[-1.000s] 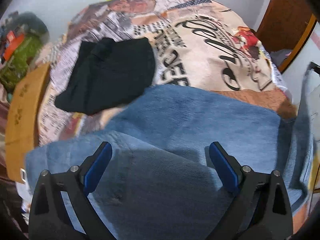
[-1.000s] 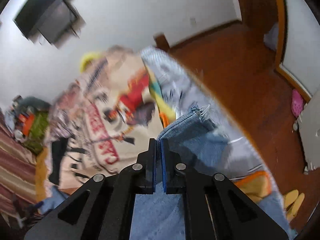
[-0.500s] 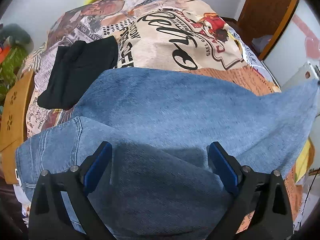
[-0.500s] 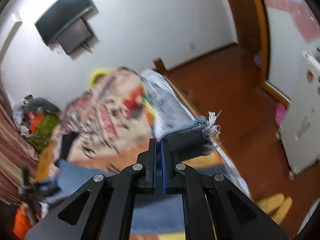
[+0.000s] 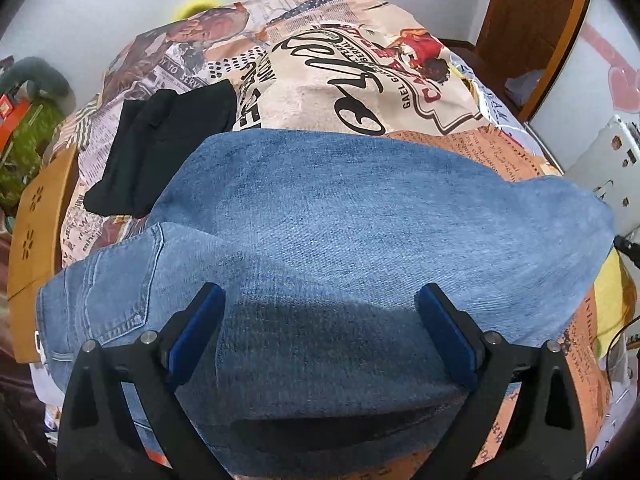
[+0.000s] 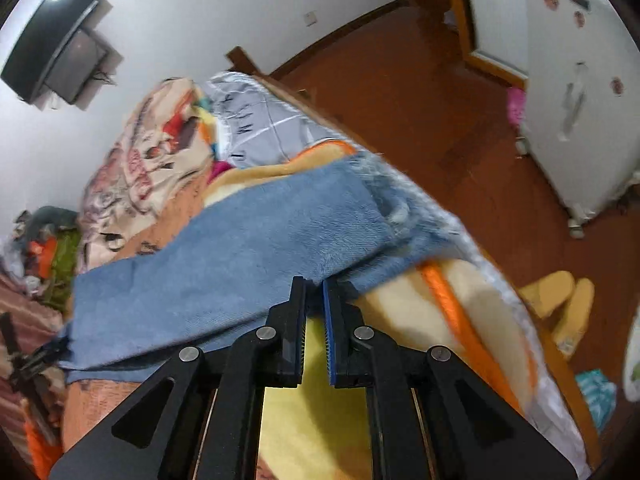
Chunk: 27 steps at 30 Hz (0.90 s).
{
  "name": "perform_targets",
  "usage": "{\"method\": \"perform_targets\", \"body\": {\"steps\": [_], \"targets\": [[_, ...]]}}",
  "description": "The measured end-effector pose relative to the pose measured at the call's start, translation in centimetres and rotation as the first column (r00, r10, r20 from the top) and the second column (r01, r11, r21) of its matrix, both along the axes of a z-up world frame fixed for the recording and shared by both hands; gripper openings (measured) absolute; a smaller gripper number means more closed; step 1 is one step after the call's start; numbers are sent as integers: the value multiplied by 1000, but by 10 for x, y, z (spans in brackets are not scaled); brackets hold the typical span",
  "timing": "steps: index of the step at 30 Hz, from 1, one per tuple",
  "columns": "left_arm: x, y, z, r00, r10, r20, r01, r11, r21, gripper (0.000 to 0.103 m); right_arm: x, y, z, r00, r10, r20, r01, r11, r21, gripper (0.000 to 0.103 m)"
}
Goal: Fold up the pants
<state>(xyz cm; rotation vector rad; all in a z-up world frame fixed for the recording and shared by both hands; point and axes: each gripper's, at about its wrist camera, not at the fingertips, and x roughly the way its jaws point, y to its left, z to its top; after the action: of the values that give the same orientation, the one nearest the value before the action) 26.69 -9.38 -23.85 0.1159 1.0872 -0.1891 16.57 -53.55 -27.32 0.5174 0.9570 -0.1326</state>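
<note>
Blue jeans [image 5: 320, 220] lie spread across the patterned bed cover [image 5: 360, 60], waist and back pocket at the left, one leg running right. My left gripper [image 5: 320, 292] hovers over the jeans' seat, open wide, with nothing between its pads. In the right wrist view the jeans leg [image 6: 240, 248] lies flat on the bed with its frayed hem [image 6: 384, 184] near the bed's edge. My right gripper [image 6: 314, 282] is at the leg's near edge. Its jaws are opening, a narrow gap shows between them, and the pads do not press on the denim.
A folded black garment [image 5: 168, 148] lies on the bed beyond the jeans, left of centre. A brown board [image 5: 36, 220] stands at the bed's left side. Right of the bed are wooden floor, yellow slippers [image 6: 560, 300] and a white fridge [image 6: 580, 80].
My right gripper came down with the hem it pinched, laid the leg flat on the bed, and its jaws parted slightly. The left gripper shifted over the jeans, staying open.
</note>
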Motion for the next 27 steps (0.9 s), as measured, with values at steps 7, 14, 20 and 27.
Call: {"method": "perform_targets", "body": {"steps": [7,14,20,27], "targets": [[-8,19,19,996,35,77,-33,999,-18,98,1,21,47,995,72,63,-66,994,-93,13],[-12,91,53,964,192,184,-186,981,-48,98,33,103,101,940,292,174,-248,939,-238,30],[-20,180,67,905,361,224,-359,932,-51,98,66,193,124,826,507,244,-442,853,-276,47],[-29,267,54,840,500,212,-505,863,-33,99,105,306,122,664,713,224,-651,699,-297,51]]}}
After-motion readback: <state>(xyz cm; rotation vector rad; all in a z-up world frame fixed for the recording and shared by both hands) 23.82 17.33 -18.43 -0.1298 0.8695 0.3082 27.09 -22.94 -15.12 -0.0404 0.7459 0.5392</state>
